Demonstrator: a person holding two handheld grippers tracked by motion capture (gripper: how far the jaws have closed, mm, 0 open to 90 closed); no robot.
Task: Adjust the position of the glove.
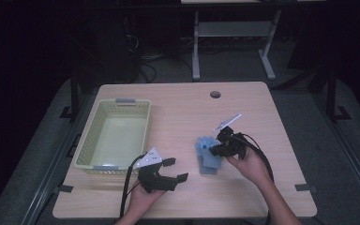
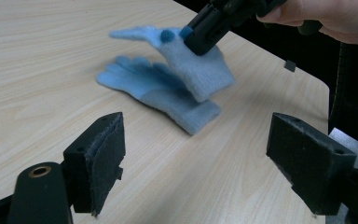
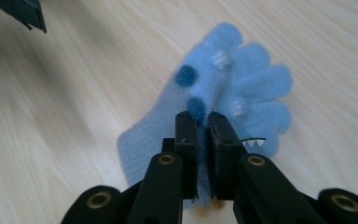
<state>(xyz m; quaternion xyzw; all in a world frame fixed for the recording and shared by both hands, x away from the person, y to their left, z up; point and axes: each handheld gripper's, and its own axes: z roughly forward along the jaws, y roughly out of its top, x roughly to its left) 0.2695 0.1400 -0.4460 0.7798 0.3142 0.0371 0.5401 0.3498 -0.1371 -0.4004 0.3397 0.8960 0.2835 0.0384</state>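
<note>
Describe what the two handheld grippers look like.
Both are black. The left claw has blocky jaws with flat pads, a grey three-cornered plate on top and a black cable. The right claw has narrow jaws, brass-coloured rivets and a black cable. Forearms unsleeved.

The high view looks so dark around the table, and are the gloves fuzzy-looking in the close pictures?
High view: the room behind is dark and the table lit. Left gripper view: the lifted glove is slightly blurred, while the lower glove looks sharper. Right gripper view: the right tool casts a soft shadow at left.
</note>
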